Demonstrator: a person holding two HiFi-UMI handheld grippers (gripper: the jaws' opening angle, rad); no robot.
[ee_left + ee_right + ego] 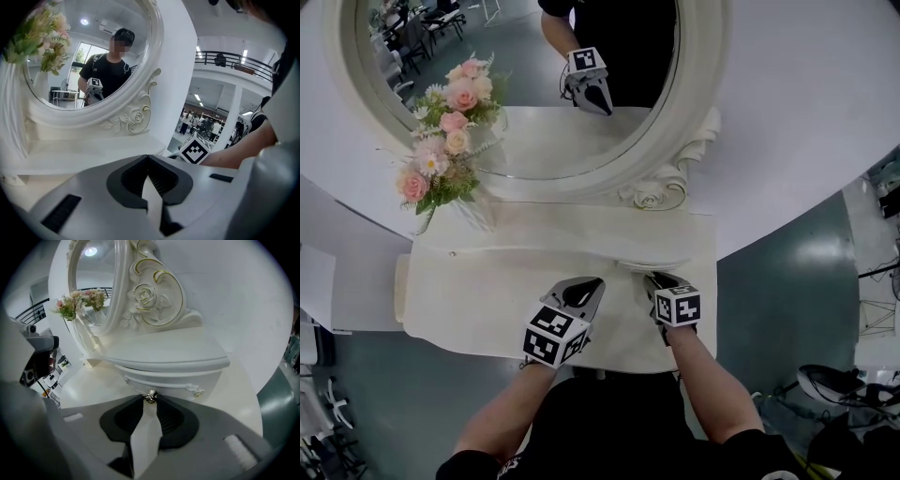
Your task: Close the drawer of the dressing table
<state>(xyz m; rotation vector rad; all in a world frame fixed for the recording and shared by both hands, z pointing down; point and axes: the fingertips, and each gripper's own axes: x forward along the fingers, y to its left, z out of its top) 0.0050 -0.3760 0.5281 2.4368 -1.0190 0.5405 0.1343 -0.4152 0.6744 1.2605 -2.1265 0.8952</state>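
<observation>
Clamping the drawer knob [150, 397] between its jaws, the right gripper [150, 401] meets the drawer [180, 380] under the upper ledge of the white dressing table [469, 300] below the oval mirror [525, 141], while the left gripper [148, 156], jaws together and empty, hovers beside it.

The person wore a black shirt [619, 427] with short sleeves. The left gripper [586, 289] and the right gripper [656, 279] were grey, with dark ridged pads inside. Each one had a white cube [555, 335] on it, with black square marks.
</observation>
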